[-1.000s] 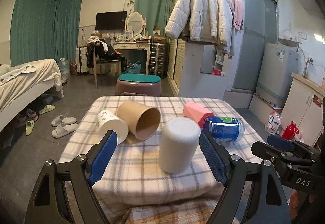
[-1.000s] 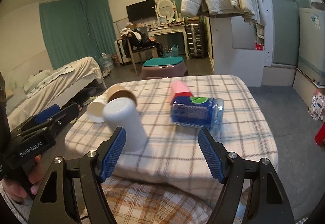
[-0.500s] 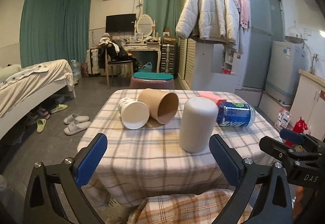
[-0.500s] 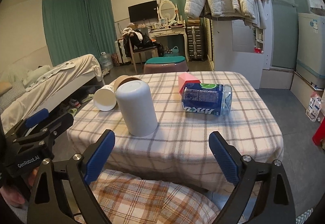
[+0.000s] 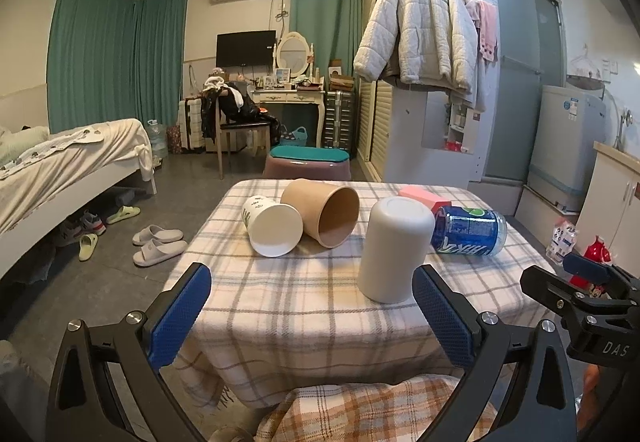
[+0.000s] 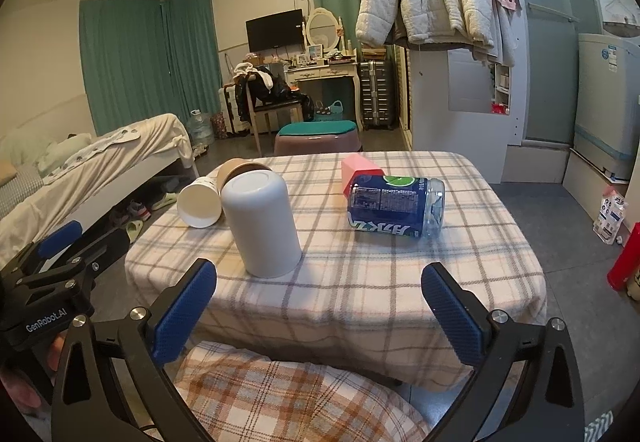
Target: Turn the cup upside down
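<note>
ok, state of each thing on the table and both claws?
white cup: standing upside down, closed base up
brown cup: on its side, mouth toward camera
paper cup: on its side, touching brown cup
blue can: on its side
pink box: lying behind the can
left claw: open, empty, short of the table
right claw: open, empty

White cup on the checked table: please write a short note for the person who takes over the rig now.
Left gripper: open, empty, off the near table edge.
Right gripper: open, empty, also short of the table.
White cup: upside down, closed base up, near the front of the table.
Paper cup, brown cup and blue can lie on their sides.
Done: white cup is flipped. Left: nothing apparent for that cup.
</note>
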{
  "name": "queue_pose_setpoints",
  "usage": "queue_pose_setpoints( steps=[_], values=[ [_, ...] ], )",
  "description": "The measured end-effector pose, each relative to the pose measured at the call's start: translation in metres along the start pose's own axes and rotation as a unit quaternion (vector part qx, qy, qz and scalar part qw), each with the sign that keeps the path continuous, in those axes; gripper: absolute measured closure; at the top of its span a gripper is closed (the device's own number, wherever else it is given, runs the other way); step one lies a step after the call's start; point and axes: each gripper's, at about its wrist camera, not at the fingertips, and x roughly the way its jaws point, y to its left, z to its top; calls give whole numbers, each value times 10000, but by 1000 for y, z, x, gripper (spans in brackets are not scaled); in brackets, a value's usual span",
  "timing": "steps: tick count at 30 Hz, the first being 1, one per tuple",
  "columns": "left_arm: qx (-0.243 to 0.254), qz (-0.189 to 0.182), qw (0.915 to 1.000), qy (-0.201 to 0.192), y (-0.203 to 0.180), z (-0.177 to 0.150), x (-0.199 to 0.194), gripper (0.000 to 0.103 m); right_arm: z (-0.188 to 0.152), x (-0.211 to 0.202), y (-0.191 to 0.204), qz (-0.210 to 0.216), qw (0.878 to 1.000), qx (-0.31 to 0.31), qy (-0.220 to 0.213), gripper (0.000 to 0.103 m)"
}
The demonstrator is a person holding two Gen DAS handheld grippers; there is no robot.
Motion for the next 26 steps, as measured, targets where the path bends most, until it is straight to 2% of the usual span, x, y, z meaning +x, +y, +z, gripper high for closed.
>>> queue_pose_setpoints(
  steps=[15,26],
  values=[
    [-107,86,9999,18,2,-1,0,0,-3,1,-3,-33,10000,41,54,0],
    [6,119,9999,-19,2,-3,-1,0,-4,3,-4,-21,9999,54,96,0]
  ],
)
